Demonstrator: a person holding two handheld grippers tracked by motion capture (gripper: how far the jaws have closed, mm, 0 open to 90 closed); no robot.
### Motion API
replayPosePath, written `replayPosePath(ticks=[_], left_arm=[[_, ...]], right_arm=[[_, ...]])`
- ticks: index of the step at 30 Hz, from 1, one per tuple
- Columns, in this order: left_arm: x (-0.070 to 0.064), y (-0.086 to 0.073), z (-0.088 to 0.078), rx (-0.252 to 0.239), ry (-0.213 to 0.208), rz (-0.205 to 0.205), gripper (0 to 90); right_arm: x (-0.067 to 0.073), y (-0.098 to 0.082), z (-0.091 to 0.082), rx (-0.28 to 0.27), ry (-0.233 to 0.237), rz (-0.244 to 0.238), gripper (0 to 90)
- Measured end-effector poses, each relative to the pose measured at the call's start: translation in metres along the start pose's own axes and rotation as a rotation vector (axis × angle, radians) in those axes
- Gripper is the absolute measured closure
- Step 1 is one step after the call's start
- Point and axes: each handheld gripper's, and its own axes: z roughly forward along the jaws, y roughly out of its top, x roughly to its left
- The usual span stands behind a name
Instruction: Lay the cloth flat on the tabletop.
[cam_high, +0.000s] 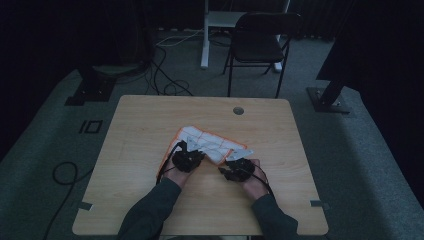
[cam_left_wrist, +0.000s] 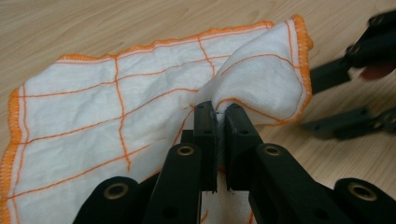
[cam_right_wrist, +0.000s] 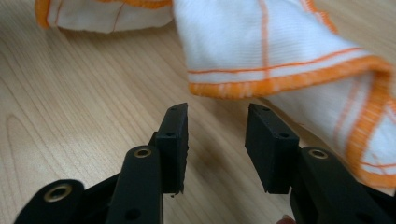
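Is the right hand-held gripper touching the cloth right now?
Apart. In the right gripper view, the right hand-held gripper has its jaws open over bare table, with the cloth lying just beyond them.

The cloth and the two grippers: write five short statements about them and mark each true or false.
1. The left gripper is shut on the cloth. True.
2. The right gripper pinches the cloth's hem. False: it is open, with only bare table between its jaws.
3. The cloth has orange edging and orange grid lines. True.
4. The cloth hangs over the table's edge. False: it lies wholly on the tabletop.
5. A folding chair stands beyond the table. True.
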Motion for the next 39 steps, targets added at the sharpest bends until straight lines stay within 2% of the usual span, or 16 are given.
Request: replayPosePath(ticks=[4,5,6,7,8,9,14,16,23,27,33,39], left_arm=[[0.001,0.0,0.001,-0.002,-0.005,-0.014,86.0],[0.001,0.0,0.001,-0.004,-0.008,-0.02,86.0],[0.002,0.0,0.0,-0.004,-0.008,-0.022,86.0],[0.002,0.0,0.0,-0.004,-0.008,-0.022,86.0],[0.002,-0.001,0.0,-0.004,-0.006,-0.023,86.0],[0.002,-0.001,0.0,-0.003,-0.007,-0.023,85.6],[-0.001,-0.002,0.0,-0.005,-0.024,-0.019,84.7],[-0.004,-0.002,0.0,-0.008,-0.035,-0.011,74.6],[-0.017,-0.003,-0.005,-0.029,-0.083,0.027,64.4],[-0.024,-0.003,-0.008,-0.04,-0.095,0.055,62.6],[-0.028,0.002,-0.012,-0.067,-0.112,0.062,61.1],[-0.034,0.0,-0.005,-0.046,-0.123,0.075,61.2]], right_arm=[[0.007,0.004,0.003,-0.027,0.001,-0.014,64.7],[0.008,0.006,0.003,-0.031,-0.011,-0.019,68.2],[0.008,0.008,0.002,-0.038,-0.022,-0.016,76.7],[0.008,0.008,0.002,-0.038,-0.022,-0.016,76.7],[0.008,0.009,0.0,-0.046,-0.023,-0.014,82.3],[0.005,0.011,-0.008,-0.077,-0.018,-0.009,88.5],[0.003,0.013,-0.019,-0.094,-0.018,-0.012,88.9],[-0.001,0.011,-0.035,-0.1,-0.013,-0.014,88.8],[-0.004,0.0,-0.054,-0.088,-0.019,-0.015,88.7],[-0.004,-0.006,-0.064,-0.08,-0.016,-0.009,88.6],[-0.006,-0.011,-0.07,-0.075,-0.023,-0.003,88.6],[-0.002,-0.015,-0.069,-0.058,-0.011,0.002,88.4]])
